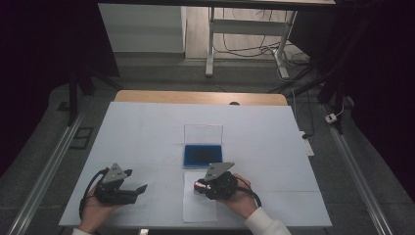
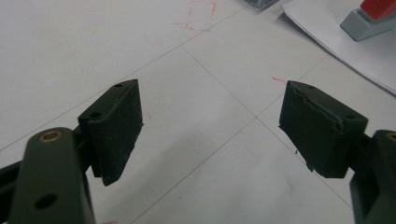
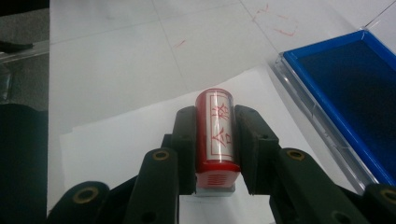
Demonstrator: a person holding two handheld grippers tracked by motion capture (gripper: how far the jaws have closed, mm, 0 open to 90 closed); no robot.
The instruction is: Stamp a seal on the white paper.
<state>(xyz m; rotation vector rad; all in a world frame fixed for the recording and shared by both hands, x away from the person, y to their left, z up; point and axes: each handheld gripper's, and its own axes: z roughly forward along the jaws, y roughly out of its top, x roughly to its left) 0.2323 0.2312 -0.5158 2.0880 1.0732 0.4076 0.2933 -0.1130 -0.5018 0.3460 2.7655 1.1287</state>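
The red stamp (image 3: 217, 135) sits pinched between the jaws of the right gripper (image 3: 215, 140), over the white paper (image 3: 116, 140), just beside the blue ink pad (image 3: 355, 88). The left gripper (image 2: 210, 126) rests spread wide, low over the table.

Lab: dark curtains (image 1: 44, 44), floor rails (image 1: 46, 169).

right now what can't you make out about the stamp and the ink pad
- Stamp: right gripper view shows its red body clamped in the right gripper; its printing face is hidden beneath the body.
- Stamp in the high view: too small, mostly covered by the gripper.
- Stamp in the left gripper view: cut off by the top edge.
- Blue ink pad: cut off by the right edge in the right gripper view.
- Sheet of paper: any print too small to tell.
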